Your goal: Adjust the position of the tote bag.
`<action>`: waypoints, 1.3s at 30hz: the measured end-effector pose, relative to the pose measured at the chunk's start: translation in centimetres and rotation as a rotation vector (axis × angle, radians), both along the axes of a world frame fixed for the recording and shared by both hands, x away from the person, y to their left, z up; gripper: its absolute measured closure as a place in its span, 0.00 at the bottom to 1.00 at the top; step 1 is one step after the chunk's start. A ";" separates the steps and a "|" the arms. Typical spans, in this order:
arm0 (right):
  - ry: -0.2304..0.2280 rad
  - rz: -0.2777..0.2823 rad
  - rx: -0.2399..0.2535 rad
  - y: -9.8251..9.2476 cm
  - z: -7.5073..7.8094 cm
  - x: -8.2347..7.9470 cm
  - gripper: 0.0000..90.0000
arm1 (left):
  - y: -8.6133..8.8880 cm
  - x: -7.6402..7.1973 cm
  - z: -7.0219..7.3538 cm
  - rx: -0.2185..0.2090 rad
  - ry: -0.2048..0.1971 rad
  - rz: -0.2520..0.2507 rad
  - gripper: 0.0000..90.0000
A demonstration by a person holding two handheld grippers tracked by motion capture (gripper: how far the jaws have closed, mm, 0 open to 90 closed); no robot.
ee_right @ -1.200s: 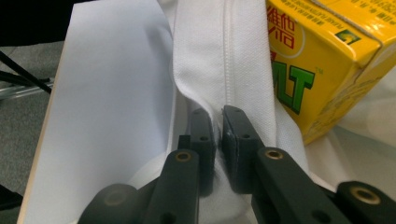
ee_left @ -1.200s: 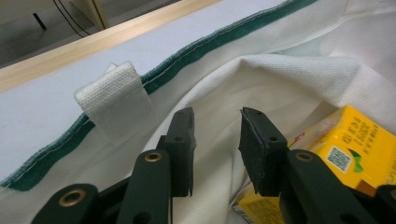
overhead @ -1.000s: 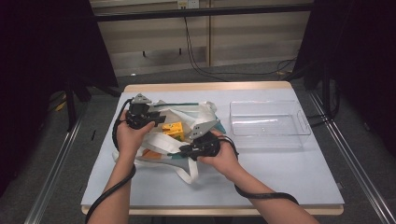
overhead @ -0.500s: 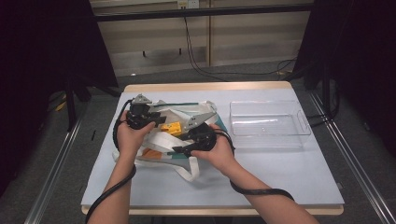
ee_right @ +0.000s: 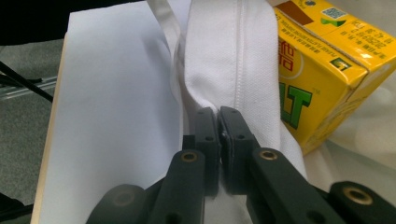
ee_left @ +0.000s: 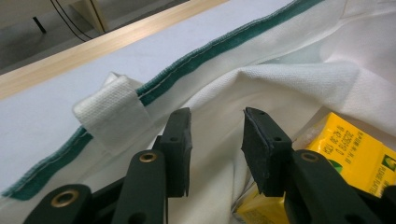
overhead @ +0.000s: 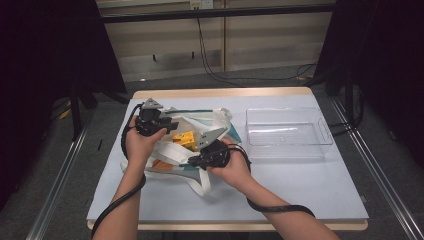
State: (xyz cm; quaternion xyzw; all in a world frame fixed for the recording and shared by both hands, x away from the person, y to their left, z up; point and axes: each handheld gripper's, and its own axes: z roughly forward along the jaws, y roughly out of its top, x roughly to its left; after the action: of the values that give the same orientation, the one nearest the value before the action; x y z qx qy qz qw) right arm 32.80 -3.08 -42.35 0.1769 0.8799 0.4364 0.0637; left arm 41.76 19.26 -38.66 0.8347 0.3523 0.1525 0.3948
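- white cloth bag (overhead: pixel 200 125) edge pinched in the just-closed right gripper (ee_right: pixel 219 122), beside a yellow carton (ee_right: pixel 317 70).
- left gripper (ee_left: pixel 216 135) jaws spread over the bag's fabric.

Probably a lab recording booth: black curtains (overhead: pixel 45 75), aluminium rails (overhead: pixel 55 200), loose floor cables (overhead: pixel 210 60).

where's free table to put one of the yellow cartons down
Bare table runs along the near edge, in front of the clear tray. The left half is crowded by the canvas tote bag and both hands.
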 end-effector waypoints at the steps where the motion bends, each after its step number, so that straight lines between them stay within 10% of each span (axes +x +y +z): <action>1: 0.003 -0.016 0.009 0.0 0.0 0.0 0.96 | 0.0 0.0 0.1 0.009 -0.003 -0.005 0.70; 23: 0.052 0.101 0.127 -1.1 0.1 -1.0 0.97 | -0.6 1.0 -0.1 0.004 -0.003 0.033 0.73; 39: 0.072 0.027 0.107 -0.8 -1.6 -0.1 0.97 | 0.1 0.1 -0.7 0.014 0.020 -0.006 0.70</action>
State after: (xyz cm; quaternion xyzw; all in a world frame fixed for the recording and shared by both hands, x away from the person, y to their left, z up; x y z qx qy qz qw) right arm 32.68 -3.85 -43.99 0.1840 0.8593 0.4770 0.0165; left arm 41.87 19.41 -39.33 0.8400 0.3524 0.1455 0.3860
